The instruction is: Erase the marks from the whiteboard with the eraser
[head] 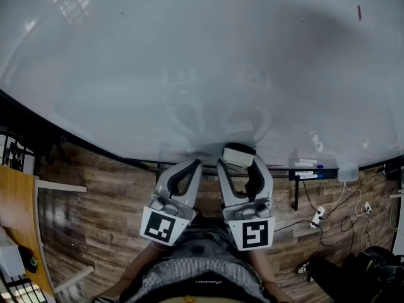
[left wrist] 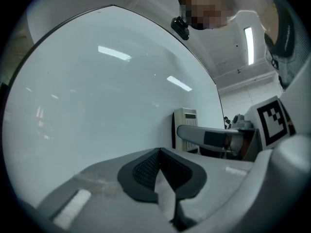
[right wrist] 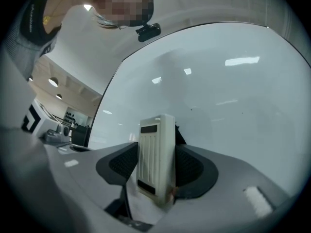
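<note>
Before glossy whiteboard [head: 189, 55], right tongs [right wrist: 157, 152] grip ribbed cream eraser [right wrist: 154, 166]

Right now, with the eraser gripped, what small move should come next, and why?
Probably lift the right gripper up and rightward toward the red mark. Its jaws are shut on the eraser, which sits low near the bottom edge of the whiteboard, far from the only mark I can see.

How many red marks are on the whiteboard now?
1: a short red stroke near the upper right of the whiteboard in the head view, well away from the eraser. Fainter marks may hide in glare.
</note>
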`<action>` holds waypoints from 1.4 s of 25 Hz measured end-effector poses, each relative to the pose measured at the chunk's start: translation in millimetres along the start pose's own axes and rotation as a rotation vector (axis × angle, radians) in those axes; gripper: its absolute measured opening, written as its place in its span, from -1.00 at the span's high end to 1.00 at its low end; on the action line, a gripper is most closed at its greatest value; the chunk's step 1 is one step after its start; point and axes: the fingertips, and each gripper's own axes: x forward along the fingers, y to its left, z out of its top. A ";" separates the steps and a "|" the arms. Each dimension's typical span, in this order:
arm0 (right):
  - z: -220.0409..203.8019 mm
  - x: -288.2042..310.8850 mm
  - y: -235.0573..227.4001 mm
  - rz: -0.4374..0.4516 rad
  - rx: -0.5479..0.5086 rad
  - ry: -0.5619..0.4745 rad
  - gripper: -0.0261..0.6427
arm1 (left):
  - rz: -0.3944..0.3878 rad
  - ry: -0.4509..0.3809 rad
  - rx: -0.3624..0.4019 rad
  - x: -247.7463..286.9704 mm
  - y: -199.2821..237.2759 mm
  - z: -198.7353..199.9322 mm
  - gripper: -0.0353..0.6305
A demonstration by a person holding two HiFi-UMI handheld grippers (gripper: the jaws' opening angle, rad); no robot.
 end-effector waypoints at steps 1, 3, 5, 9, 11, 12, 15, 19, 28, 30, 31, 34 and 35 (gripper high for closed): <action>-1.0 2.1 3.7 -0.005 0.000 -0.001 0.21 | 0.000 0.000 0.007 -3.6 4.6 -0.1 0.88; -2.1 5.7 11.8 -0.014 0.006 -0.002 0.21 | 0.002 0.003 0.014 -13.2 15.1 -0.1 0.88; -2.1 9.5 21.5 -0.016 0.011 -0.003 0.21 | 0.009 0.009 0.010 -24.0 25.6 -0.8 0.88; -3.3 20.2 44.3 0.004 0.001 -0.003 0.21 | 0.022 0.017 -0.006 -41.8 42.7 -3.1 0.88; -3.5 23.9 50.3 0.011 -0.003 -0.006 0.21 | 0.029 0.016 -0.013 -47.4 47.2 -3.7 0.88; -3.9 24.3 51.1 0.013 -0.005 -0.006 0.21 | 0.034 0.015 -0.014 -49.6 48.4 -3.8 0.88; -5.5 23.3 50.3 0.026 -0.008 0.001 0.21 | 0.064 0.013 -0.023 -55.7 52.5 -4.6 0.88; -6.4 22.8 51.7 0.065 -0.012 0.005 0.21 | 0.094 -0.016 0.002 -59.8 56.1 -4.3 0.88; -2.4 23.6 51.5 0.105 0.014 0.026 0.21 | 0.171 -0.020 -0.016 -54.9 39.5 5.4 0.88; -1.5 23.3 52.3 0.122 0.013 0.029 0.21 | 0.199 -0.020 -0.033 -55.9 37.5 5.9 0.88; -1.2 23.1 52.6 0.130 0.013 0.029 0.21 | 0.212 -0.017 -0.039 -56.5 36.9 6.0 0.88; 1.1 21.8 53.0 0.149 0.028 0.011 0.21 | 0.244 -0.008 -0.041 -59.8 33.7 3.7 0.88; 1.2 20.9 52.4 0.154 0.029 0.004 0.21 | 0.252 -0.007 -0.039 -60.4 32.1 2.1 0.88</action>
